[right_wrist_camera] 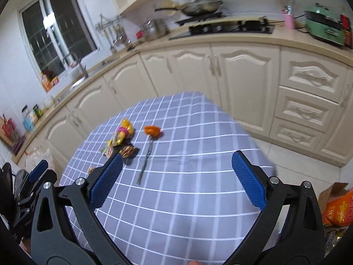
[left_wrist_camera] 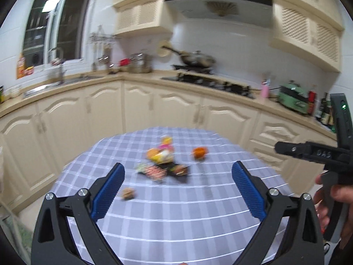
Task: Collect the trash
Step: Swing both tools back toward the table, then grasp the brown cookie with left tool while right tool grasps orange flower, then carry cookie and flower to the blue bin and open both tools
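Note:
A pile of crumpled snack wrappers (left_wrist_camera: 162, 162) lies mid-table on the blue checked tablecloth (left_wrist_camera: 176, 209); it also shows in the right wrist view (right_wrist_camera: 121, 139). An orange flower with a thin stem (right_wrist_camera: 152, 130) lies to its right, and shows in the left wrist view (left_wrist_camera: 199, 152). A small brown scrap (left_wrist_camera: 128, 193) lies nearer, by my left finger. My left gripper (left_wrist_camera: 177, 172) is open and empty above the table's near side. My right gripper (right_wrist_camera: 176, 163) is open and empty, short of the trash; its body shows at the right of the left wrist view (left_wrist_camera: 313, 152).
Cream kitchen cabinets (right_wrist_camera: 231, 66) wrap around behind the table, with a sink (left_wrist_camera: 61, 81), a stove with a wok (left_wrist_camera: 198, 59) and a green appliance (right_wrist_camera: 324, 26) on the counter. Orange bags in a box (right_wrist_camera: 337, 207) sit on the floor at right.

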`<state>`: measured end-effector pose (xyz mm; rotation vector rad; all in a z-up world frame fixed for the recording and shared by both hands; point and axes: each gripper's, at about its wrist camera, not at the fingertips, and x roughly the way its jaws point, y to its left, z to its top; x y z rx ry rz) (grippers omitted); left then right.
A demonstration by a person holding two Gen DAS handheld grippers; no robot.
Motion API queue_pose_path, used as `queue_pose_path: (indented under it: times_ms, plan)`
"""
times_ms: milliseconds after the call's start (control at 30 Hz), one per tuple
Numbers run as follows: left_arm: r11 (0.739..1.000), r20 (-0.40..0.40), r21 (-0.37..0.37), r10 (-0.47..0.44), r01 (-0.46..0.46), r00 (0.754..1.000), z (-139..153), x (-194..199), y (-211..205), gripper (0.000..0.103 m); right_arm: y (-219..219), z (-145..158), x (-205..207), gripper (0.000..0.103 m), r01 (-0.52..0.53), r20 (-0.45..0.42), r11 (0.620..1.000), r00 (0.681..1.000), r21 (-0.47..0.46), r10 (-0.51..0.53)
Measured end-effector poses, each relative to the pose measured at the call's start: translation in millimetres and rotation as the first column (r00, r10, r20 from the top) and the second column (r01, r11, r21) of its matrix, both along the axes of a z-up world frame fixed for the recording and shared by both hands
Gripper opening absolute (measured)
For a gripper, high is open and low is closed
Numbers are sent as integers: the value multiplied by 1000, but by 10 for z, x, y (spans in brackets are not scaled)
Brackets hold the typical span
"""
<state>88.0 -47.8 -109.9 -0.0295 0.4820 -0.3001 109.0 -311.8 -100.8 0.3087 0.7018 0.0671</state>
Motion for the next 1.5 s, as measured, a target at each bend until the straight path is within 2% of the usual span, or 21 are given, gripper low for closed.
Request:
queue_pose_path:
  times_ms: [133, 200, 367, 500, 567, 633, 667, 767, 800, 833, 900, 933, 967, 1033, 1167, 1300, 1500]
  plan:
    - [998, -70, 20, 63, -62, 996, -230, 219, 302, 96, 233, -192, 228, 97, -43, -45, 999, 998, -1, 43]
    - [995, -112, 58, 81, -75, 990, -370, 350, 371, 96, 308, -271, 331, 97, -55, -65, 998, 996, 1, 55]
    - [989, -207, 134, 81, -53, 975, -675, 698, 396, 96, 459, -444, 556, 97, -89, -104, 996, 991, -19, 87]
    - [992, -285, 122, 63, -29, 957, -780, 932, 434, 95, 511, -572, 757, 97, -100, -127, 994, 987, -35, 94]
    - [991, -308, 131, 58, -18, 950, -821, 1042, 448, 83, 556, -626, 897, 95, -109, -139, 993, 985, -54, 101]
    - [993, -357, 116, 33, 10, 934, -892, 1133, 446, 60, 608, -694, 1065, 89, -115, -159, 990, 982, -78, 101]
    - [994, -382, 109, 14, 30, 924, -933, 1176, 435, 58, 613, -713, 1127, 86, -115, -165, 990, 981, -82, 100]
    - [992, -380, 115, -9, 57, 925, -938, 1209, 381, 49, 656, -762, 1343, 84, -110, -167, 989, 982, -100, 92]
    - [990, -376, 124, -10, 61, 926, -939, 1214, 360, 37, 682, -782, 1418, 83, -112, -170, 988, 981, -108, 92]
    - [989, -375, 131, -12, 66, 927, -940, 1224, 334, 23, 709, -812, 1485, 77, -120, -177, 987, 979, -110, 100]
    - [987, -372, 138, -26, 83, 928, -950, 1224, 285, 23, 771, -870, 1589, 59, -127, -183, 981, 978, -144, 100]
    - [986, -370, 136, -35, 92, 928, -945, 1213, 261, 23, 790, -871, 1601, 43, -120, -175, 977, 981, -178, 89]
    - [986, -366, 133, -44, 100, 930, -936, 1195, 251, 23, 781, -871, 1609, 37, -118, -174, 978, 981, -173, 87]
    - [986, -354, 135, -48, 102, 934, -913, 1172, 235, 23, 722, -854, 1564, 34, -118, -169, 986, 981, -115, 97]
    - [988, -295, 138, -20, 63, 955, -821, 1069, 302, 23, 629, -778, 1332, 34, -115, -139, 989, 985, -96, 101]
    - [994, -247, 101, -14, 40, 969, -727, 867, 284, 23, 475, -603, 983, 34, -101, -89, 992, 992, -76, 94]
    - [997, -192, 46, -57, 67, 980, -558, 517, 92, 23, 263, -306, 402, 34, -86, -11, 995, 996, -50, 86]
